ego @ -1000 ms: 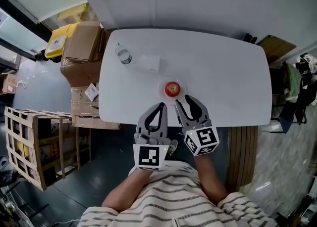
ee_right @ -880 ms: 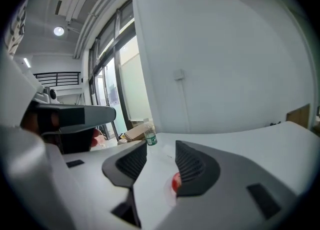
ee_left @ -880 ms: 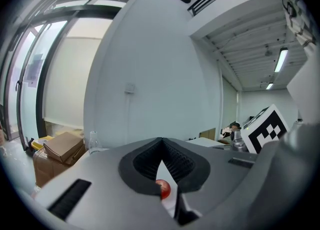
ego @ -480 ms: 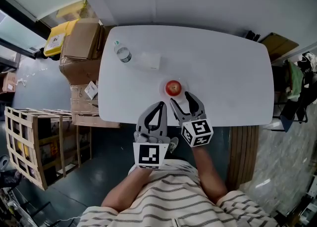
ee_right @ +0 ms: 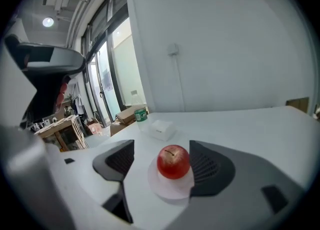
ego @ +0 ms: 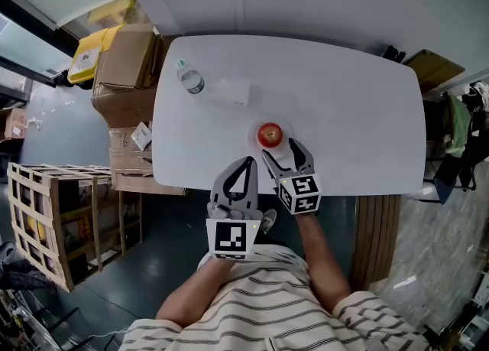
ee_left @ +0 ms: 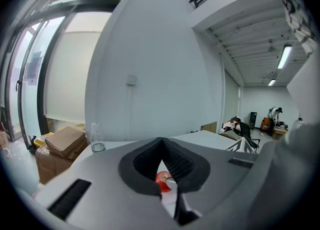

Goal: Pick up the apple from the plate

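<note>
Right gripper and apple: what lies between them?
Only bare plate rim and table, per the right gripper view. The right gripper is opening its jaws, framing the apple, untouched.

Left gripper (ego: 247, 164) hovers at the counter's (ego: 344, 97) near edge, fingers pressed together. Right gripper (ego: 283, 152) tilts down over that edge, fingers opening, gripping nothing.

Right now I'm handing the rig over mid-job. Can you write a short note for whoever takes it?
Left gripper: shut, empty, over the table's near edge.
Right gripper: jaws opening, nothing gripped; it is lined up on the apple, which sits just ahead, untouched.
Apple: on the plate, on the table.
Done: right gripper brought up to the apple.
Left: ease the jaws around the apple, close, lift it off the plate.
</note>
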Available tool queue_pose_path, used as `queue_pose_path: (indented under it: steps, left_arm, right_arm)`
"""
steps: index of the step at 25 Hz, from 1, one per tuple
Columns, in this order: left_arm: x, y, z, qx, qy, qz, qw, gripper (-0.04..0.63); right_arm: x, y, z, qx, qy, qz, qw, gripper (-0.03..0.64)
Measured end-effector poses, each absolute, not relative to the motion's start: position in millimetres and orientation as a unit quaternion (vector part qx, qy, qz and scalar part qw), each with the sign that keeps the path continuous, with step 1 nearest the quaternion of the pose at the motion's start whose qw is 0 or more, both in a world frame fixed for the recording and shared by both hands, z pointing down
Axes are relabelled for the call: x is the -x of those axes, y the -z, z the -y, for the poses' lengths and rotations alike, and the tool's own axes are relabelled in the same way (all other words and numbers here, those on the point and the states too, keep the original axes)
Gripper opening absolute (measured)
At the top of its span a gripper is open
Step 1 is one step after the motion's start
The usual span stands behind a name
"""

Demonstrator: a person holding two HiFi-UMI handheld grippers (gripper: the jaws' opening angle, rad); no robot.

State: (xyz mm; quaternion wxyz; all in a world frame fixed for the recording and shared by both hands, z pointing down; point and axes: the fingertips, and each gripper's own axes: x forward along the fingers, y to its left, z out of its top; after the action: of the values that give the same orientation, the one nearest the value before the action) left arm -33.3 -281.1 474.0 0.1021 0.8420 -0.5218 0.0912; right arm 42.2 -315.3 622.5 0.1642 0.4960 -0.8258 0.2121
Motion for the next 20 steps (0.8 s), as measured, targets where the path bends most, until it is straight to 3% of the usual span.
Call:
queue_pose_path:
  steps: [20]
  left_arm:
    - [39.0,-483.2,289.1,-0.840,-0.098,0.523,0.110,0.003]
  right_arm:
    - [-37.2,-701.2,335.7,-0.495,-0.257,0.804,0.205,0.380]
